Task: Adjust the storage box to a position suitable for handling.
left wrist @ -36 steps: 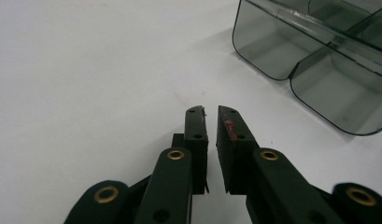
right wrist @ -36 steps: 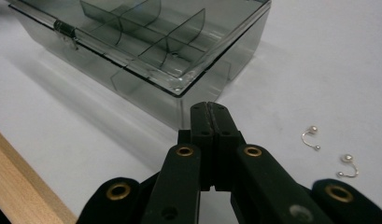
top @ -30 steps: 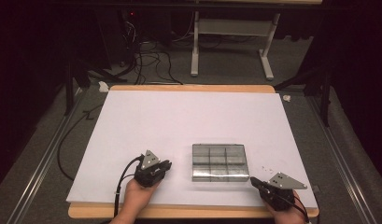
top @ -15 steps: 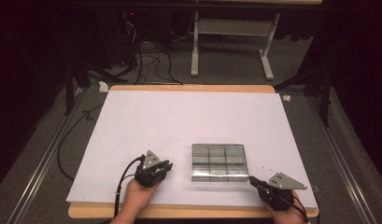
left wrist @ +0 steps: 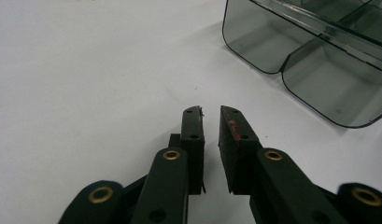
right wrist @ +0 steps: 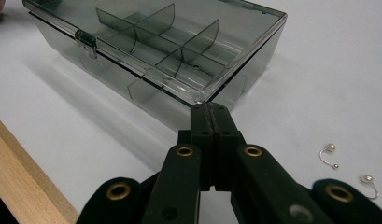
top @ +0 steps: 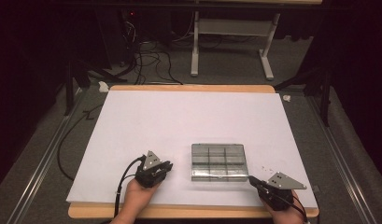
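Observation:
A smoky clear plastic compartment box (top: 219, 162) lies closed on the white table top (top: 188, 121), near the front edge. Its dividers show through the lid (right wrist: 156, 42), and a small latch (right wrist: 86, 39) sits on its front side. My left gripper (top: 166, 166) rests left of the box; its jaws (left wrist: 211, 112) stand a narrow gap apart with nothing between them, a short way from the box's corner (left wrist: 314, 60). My right gripper (top: 251, 178) is at the box's near right corner, shut on nothing, with its tips (right wrist: 210, 107) almost touching the box's wall.
Two small pearl earrings (right wrist: 329, 156) (right wrist: 369, 183) lie on the white surface right of the right gripper. The wooden table edge (right wrist: 20, 172) runs close behind my hands. Beyond the table are cables and a white desk frame (top: 230, 42) on the floor.
The right gripper has edged slightly left toward the box's corner. The left gripper and the box have stayed in place.

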